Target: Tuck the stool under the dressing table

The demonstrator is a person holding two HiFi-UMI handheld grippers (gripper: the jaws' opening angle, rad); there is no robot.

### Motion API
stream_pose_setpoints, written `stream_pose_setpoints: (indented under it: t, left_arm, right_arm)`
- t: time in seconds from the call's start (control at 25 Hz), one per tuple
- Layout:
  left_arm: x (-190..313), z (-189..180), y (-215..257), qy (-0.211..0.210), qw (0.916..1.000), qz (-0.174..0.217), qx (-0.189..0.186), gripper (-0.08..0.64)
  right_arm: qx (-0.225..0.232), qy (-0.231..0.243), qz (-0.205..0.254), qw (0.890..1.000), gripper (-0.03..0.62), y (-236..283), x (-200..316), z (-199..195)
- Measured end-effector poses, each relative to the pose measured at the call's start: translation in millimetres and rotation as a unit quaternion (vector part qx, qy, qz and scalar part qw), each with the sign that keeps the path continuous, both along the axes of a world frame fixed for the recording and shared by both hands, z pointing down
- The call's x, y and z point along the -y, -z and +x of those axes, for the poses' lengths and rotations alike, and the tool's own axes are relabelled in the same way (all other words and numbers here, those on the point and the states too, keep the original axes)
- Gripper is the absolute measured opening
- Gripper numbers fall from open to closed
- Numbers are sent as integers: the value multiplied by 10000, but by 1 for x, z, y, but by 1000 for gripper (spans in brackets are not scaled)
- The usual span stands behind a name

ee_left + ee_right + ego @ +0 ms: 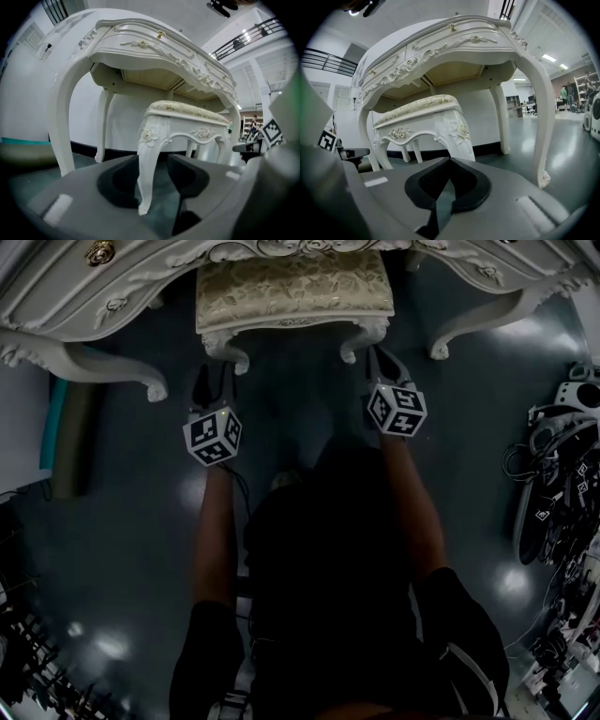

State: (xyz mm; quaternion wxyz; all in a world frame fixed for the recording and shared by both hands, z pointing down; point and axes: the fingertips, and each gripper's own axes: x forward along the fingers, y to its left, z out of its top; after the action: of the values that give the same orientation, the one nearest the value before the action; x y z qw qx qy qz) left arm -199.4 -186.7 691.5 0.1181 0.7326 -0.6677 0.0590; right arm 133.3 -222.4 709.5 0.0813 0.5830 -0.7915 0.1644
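The left tool stands partly open, and in its own view the stool's near left leg rises in the gap between the pads. There is clear space on the leg's right side, so the pads do not seem to press on it. The right tool is closed, pad against pad, with nothing between them. The near right leg stands just beyond its tips, at about 12 o'clock.

Further out in the head view, both tools sit low over the dark floor and point toward 12 o'clock at the stool. Its far part lies beneath the dressing table. The near edge of the seat and both near legs show in front of the table's edge.

The push looks close to done, perhaps already at the letting-go stage. If the seat should go deeper, the next move calls for an even shove toward 12 o'clock on both near legs. The stool must stay square so that it clears the table's curved legs at 10 and 2 o'clock
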Motion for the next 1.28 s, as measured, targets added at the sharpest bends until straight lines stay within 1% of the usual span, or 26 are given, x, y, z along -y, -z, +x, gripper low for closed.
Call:
stream_pose_setpoints:
  t: [0.04, 0.24, 0.36, 0.44, 0.68, 0.92, 1.08, 1.28]
  left_arm:
    - [-1, 0, 0, 5, 10000, -3, 1, 187]
    - [-4, 3, -3, 37, 9998, 36, 188, 77]
    - [-4, 5, -5, 79, 9998, 27, 189, 54]
    - [-5, 5, -6, 128, 9998, 5, 180, 17]
    - [-6, 8, -10, 67, 9998, -87, 141, 9]
    - [-4, 16, -3, -95, 9998, -136, 77, 6]
    - [-4, 23, 8, -145, 9995, -253, 82, 6]
    - [-10, 32, 40, -195, 9985, -504, 91, 6]
  right_arm:
    - [16, 22, -14, 10000, -1, 0, 0, -2]
    - [-1, 132, -53, 9999, -2, -4, -1, -9]
    - [-31, 171, -42, 9998, -2, -5, -2, -13]
    - [-43, 187, -47, 9998, -2, -6, -1, -15]
    - [-57, 229, -107, 9997, -2, -9, -4, -21]
    - [-90, 318, -324, 9989, -2, -16, -8, -30]
    - [-91, 354, -565, 9977, -2, -13, -13, -35]
    - [-106, 441, -916, 9948, -2, 11, -27, -41]
